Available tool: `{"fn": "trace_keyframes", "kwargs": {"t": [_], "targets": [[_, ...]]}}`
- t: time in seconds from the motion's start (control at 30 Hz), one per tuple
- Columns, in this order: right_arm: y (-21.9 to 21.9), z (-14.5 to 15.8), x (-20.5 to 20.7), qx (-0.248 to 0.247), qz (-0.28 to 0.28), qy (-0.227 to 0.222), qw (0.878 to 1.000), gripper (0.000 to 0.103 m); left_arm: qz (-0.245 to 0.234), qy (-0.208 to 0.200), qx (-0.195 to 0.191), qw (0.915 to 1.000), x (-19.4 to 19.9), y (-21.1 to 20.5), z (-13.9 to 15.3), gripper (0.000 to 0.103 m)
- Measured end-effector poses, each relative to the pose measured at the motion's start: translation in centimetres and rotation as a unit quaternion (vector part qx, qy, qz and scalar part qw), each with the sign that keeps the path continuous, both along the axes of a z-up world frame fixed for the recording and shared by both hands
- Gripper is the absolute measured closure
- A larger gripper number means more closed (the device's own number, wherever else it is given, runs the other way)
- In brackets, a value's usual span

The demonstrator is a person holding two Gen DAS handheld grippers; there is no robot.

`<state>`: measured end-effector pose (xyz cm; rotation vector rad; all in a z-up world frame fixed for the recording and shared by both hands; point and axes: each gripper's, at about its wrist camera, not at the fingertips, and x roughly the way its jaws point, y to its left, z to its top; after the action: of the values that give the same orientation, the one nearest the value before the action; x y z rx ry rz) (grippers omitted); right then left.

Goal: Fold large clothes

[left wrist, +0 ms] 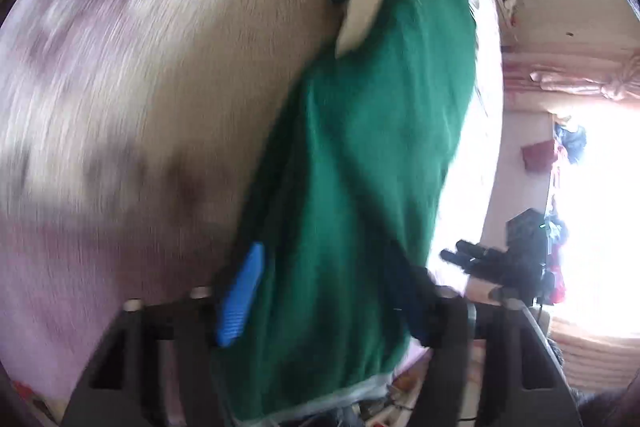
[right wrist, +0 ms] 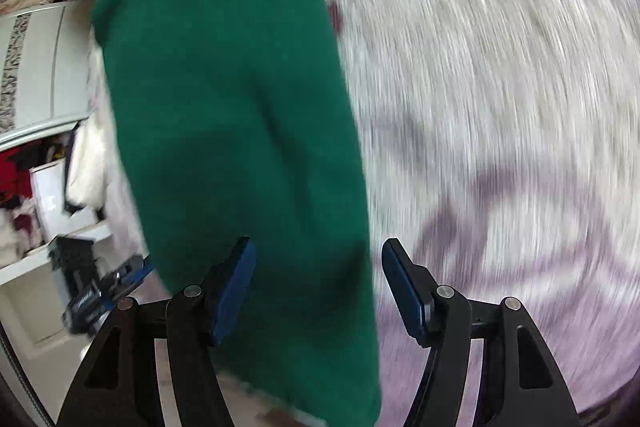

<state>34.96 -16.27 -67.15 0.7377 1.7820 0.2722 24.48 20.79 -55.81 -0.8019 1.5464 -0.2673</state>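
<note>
Between my two grippers hangs the large dark-green knitted garment [left wrist: 360, 147], a long soft panel draped over the pale fuzzy bedspread with mauve patterning [left wrist: 140, 67]. My left gripper [left wrist: 332, 303] looks clenched on the lower edge, cloth bunched between the blue ribbed pad [left wrist: 240, 299] and the dark finger opposite. My right gripper [right wrist: 316, 287] stands spread wide, the green cloth lying across the gap and over the left blue pad [right wrist: 234, 291], the other pad clear of it; nothing is pinched there. Both views are smeared by motion. I judge the fabric thick, limp and fairly heavy, prone to sag and stretch, so I would grip at the pale hem [left wrist: 340, 393] or a corner, taking a deep bite.
</note>
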Motion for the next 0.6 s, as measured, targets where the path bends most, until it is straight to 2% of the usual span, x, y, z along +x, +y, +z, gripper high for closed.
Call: {"fn": "trace_keyframes", "kwargs": {"t": [0.2,0.27,0.3,0.33,0.37,0.4,0.5,0.6], "targets": [[0.5,-1.7,-12.8,0.029,-0.01,0.122,0.992,0.035,-0.037,0.072,-0.004,0.9967,-8.3,-2.8,-2.4,0.04],[0.9,-2.5,-15.9,0.044,-0.033,0.146,0.988,0.035,-0.035,0.053,0.019,0.9978,-9.3,-3.7,-2.4,0.041],[0.7,-2.7,-16.8,0.047,-0.048,0.142,0.988,0.036,-0.033,0.04,0.03,0.9982,-9.3,-3.9,-1.7,0.042],[0.4,-2.7,-17.7,0.04,-0.058,0.13,0.989,0.059,-0.035,0.029,0.048,0.9978,-9.1,-4.4,-1.5,0.05],[0.7,-2.8,-18.7,0.038,-0.066,0.125,0.989,0.089,-0.034,0.026,0.057,0.9974,-9.0,-4.6,-1.0,0.086],[1.0,-2.6,-18.3,0.032,-0.076,0.119,0.989,0.089,-0.027,0.026,0.056,0.9977,-8.7,-4.6,-0.5,0.103],[1.0,-1.2,-19.3,0.02,-0.093,0.103,0.99,0.091,0.002,0.005,0.048,0.9988,-7.4,-3.1,0.1,0.103],[1.0,-0.1,-20.5,0.036,-0.122,0.101,0.987,0.092,-0.011,0.01,0.028,0.9995,-7.2,-2.0,0.5,0.102]]}}
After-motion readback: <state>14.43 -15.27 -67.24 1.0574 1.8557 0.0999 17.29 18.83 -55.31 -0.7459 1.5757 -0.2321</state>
